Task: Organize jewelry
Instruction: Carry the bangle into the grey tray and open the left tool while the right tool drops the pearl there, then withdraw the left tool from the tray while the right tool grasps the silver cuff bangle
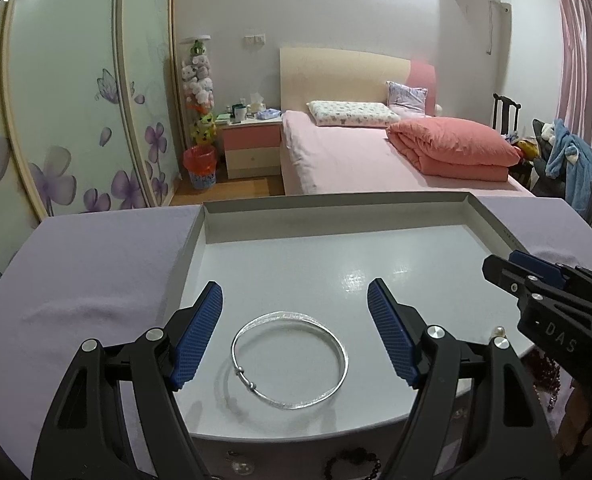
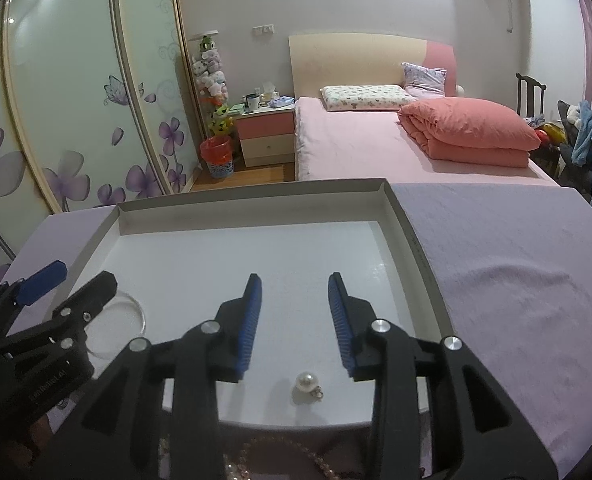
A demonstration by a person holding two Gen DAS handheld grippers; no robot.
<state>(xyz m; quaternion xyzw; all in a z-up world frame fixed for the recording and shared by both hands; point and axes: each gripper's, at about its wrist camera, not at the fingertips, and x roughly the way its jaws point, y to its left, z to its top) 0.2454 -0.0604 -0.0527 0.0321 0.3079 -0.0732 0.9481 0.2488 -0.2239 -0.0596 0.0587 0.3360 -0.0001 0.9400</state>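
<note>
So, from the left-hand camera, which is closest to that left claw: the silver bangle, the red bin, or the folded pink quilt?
Measured from the left gripper:
1. Silver bangle: lying flat in the white tray, between the open fingers, untouched.
2. Red bin: on the floor, beyond the table, left of the bed.
3. Folded pink quilt: on the bed, right side, seemingly a little farther than the bin.

Silver bangle (image 1: 290, 360) and pearl earring (image 2: 307, 383) — flat in white tray (image 1: 484, 216).

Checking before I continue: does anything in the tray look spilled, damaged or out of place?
Nothing stands out. The silver bangle lies flat and whole in the white tray, and the pearl pendant sits near the tray's front edge. Both lie loose between open jaws. More beads wait in front of the tray.
</note>
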